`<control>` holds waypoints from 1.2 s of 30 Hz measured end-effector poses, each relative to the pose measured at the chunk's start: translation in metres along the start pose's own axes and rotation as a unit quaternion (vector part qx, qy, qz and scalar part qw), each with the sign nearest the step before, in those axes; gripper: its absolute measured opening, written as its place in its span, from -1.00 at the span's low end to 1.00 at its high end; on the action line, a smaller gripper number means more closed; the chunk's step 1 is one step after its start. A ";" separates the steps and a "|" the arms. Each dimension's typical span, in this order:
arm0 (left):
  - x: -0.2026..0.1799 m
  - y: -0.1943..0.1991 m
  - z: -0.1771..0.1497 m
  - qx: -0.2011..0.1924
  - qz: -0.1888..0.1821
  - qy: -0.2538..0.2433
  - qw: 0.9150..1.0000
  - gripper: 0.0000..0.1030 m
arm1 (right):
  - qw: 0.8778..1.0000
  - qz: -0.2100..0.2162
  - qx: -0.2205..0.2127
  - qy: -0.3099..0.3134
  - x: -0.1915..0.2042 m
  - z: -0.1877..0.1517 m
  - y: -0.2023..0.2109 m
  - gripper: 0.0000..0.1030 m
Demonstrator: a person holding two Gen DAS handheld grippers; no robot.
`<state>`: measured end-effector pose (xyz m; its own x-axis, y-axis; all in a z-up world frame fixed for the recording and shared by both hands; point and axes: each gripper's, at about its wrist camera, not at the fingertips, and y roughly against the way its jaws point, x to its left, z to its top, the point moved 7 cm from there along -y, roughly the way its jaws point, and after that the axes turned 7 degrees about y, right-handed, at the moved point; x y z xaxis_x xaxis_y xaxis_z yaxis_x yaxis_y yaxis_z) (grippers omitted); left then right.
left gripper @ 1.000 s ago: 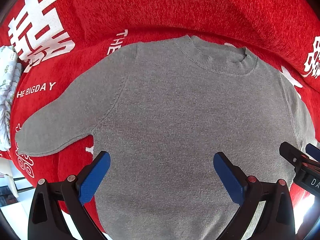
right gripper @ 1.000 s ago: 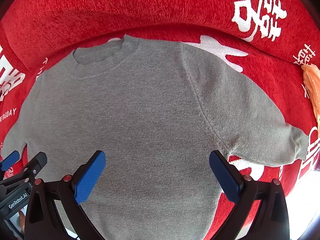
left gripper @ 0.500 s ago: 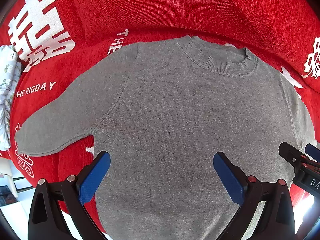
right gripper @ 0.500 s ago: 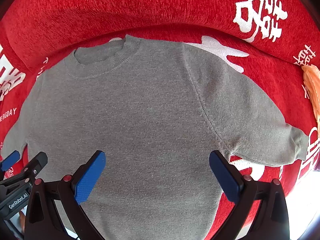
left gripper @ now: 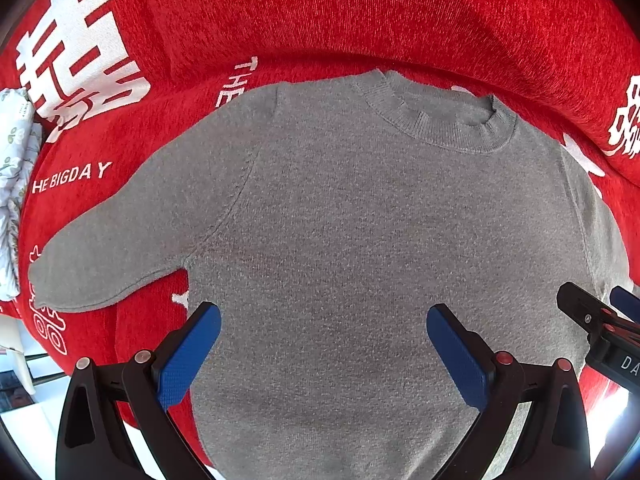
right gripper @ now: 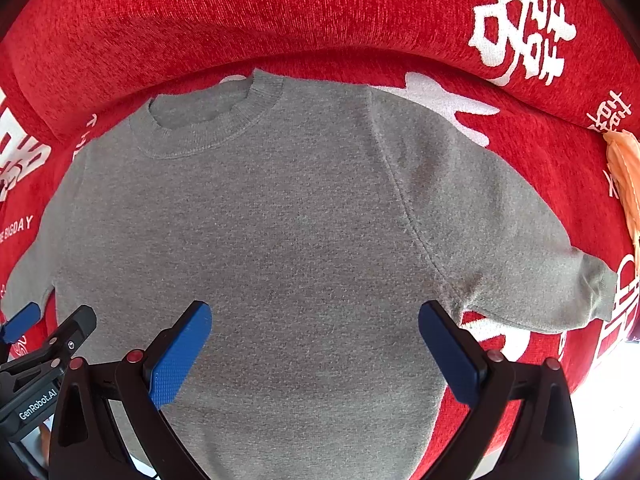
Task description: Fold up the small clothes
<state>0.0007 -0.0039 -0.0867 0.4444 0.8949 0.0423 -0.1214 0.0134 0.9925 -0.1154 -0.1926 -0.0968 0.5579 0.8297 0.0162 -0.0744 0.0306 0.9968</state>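
Note:
A small grey knit sweater lies flat, front up, on a red cover, collar away from me and both sleeves spread out. It also shows in the right wrist view. My left gripper is open and empty, hovering over the sweater's lower body. My right gripper is open and empty, over the lower body near the right armpit. The left sleeve points left; the right sleeve points right. Each gripper's tip shows at the edge of the other's view.
The red cover with white lettering rises into a backrest behind the sweater. A white floral cloth lies at the far left. A peach cloth lies at the far right. The seat's front edge is just below the hem.
Almost nothing has changed. Both grippers stay open over the sweater, and the view has drifted very slightly.

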 end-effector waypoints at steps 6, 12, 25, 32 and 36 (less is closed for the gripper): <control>0.002 -0.001 0.000 -0.001 -0.002 0.002 1.000 1.00 | 1.000 -0.003 0.001 0.002 0.002 0.001 0.000 1.00; 0.004 0.000 0.002 0.000 -0.006 0.006 1.000 1.00 | 1.000 -0.005 0.001 0.004 0.004 0.000 0.000 1.00; 0.010 -0.001 0.000 0.002 -0.018 0.009 1.000 1.00 | 1.000 -0.009 0.002 0.008 0.011 0.000 0.001 1.00; 0.019 -0.003 0.002 0.002 -0.034 0.021 0.999 1.00 | 1.000 0.002 -0.003 0.014 0.023 0.001 0.003 1.00; 0.030 -0.005 0.001 0.003 -0.044 0.036 0.998 1.00 | 0.999 0.014 -0.006 0.028 0.039 0.002 0.004 1.00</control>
<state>0.0154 0.0230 -0.0898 0.3879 0.9201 -0.0536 -0.0797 0.0915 0.9926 -0.0917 -0.1612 -0.0921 0.5077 0.8606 0.0390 -0.0997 0.0138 0.9949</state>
